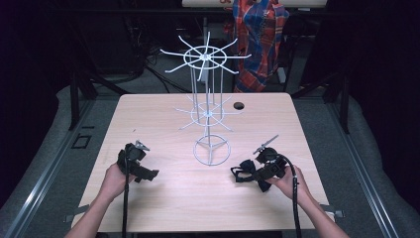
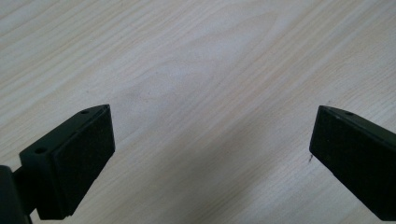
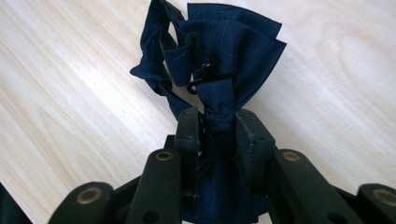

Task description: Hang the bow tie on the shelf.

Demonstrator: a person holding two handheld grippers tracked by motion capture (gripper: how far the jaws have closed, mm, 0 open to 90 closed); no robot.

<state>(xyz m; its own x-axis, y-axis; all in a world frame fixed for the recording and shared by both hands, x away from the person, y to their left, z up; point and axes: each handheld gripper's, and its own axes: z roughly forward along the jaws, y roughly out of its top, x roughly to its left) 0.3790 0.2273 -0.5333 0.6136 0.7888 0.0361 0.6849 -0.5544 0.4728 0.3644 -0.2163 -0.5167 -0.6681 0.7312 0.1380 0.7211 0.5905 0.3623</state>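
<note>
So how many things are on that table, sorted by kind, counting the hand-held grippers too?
Dark blue bow tie: 1, clamped in the right gripper
White wire display rack: 1
Grippers: 2, the left gripper open over the bare wooden table
Total: 4

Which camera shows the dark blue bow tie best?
The right gripper view: the bow tie fills the frame, pinched at its knot by the right gripper. The high view shows it small and dark on the table.
</note>
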